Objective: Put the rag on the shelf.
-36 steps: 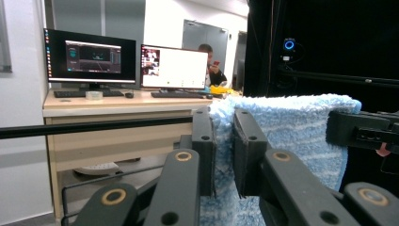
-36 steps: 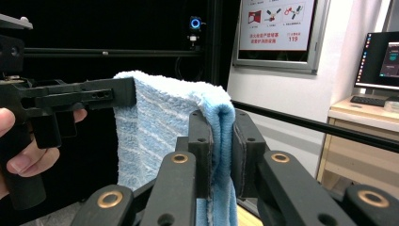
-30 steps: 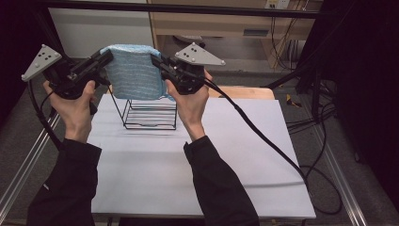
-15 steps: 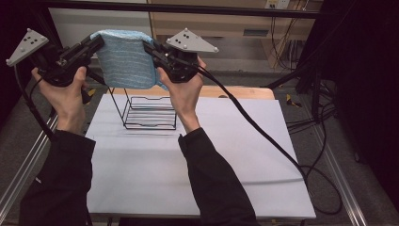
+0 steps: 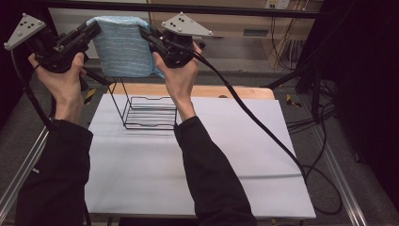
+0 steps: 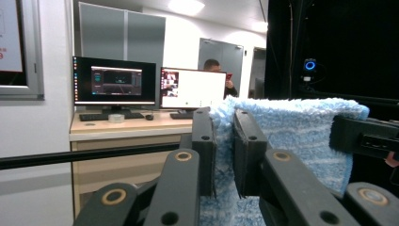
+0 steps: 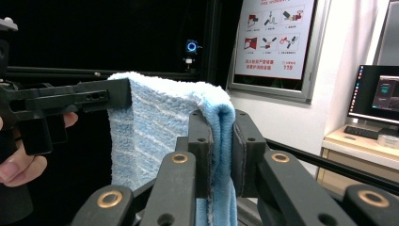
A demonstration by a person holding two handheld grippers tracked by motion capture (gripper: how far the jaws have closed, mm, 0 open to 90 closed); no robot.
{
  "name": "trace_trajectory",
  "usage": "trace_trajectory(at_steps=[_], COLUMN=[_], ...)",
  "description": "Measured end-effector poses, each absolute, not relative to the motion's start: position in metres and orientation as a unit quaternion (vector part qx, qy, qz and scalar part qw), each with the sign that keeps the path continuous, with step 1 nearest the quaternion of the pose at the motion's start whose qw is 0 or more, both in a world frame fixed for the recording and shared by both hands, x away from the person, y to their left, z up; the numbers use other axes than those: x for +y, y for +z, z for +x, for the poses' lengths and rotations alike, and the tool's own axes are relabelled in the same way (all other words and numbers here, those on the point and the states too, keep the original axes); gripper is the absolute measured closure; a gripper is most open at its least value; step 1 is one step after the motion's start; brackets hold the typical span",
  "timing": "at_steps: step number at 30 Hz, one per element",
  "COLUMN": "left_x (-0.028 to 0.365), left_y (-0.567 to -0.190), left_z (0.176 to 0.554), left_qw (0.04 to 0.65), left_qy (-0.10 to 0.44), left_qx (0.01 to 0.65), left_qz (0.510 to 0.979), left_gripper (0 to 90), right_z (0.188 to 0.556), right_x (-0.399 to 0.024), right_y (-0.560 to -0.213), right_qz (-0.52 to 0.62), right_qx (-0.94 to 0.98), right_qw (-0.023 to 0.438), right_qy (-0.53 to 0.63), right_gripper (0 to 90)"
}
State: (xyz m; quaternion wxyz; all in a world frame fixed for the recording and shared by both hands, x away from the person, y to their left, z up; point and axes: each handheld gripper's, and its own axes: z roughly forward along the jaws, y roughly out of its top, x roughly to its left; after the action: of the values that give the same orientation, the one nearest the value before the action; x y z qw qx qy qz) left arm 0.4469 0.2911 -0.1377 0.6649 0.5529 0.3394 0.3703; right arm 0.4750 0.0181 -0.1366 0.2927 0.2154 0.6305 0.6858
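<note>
Above the white table (image 5: 141,160) hangs a blue towel (image 5: 123,47), stretched between both grippers — the left gripper (image 5: 84,35) pinches its left top corner, the right gripper (image 5: 148,37) its right, jaws closed tight on cloth. Below stands a black wire rack (image 5: 150,113).

One blue towel (image 5: 123,47), one wire rack (image 5: 149,112), two grippers, two monitors.

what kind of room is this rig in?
Likely a lab or office workspace: a desk with two monitors behind, an instruction poster on the wall, and a framed table strung with cables.
</note>
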Motion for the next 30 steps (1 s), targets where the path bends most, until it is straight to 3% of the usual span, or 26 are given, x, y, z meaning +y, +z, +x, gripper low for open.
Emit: trace_trajectory(at_steps=[30], left_x=[0.301], left_y=[-0.162], left_z=[0.505], left_qw=[0.659], left_qy=[0.353], left_qx=[0.367], left_qz=[0.554], left_gripper=[80.7], right_z=[0.534], right_x=[0.030], right_y=[-0.155], right_qz=[0.238], right_qx=[0.646], right_qw=[0.285], right_qy=[0.667], right_gripper=[80.7])
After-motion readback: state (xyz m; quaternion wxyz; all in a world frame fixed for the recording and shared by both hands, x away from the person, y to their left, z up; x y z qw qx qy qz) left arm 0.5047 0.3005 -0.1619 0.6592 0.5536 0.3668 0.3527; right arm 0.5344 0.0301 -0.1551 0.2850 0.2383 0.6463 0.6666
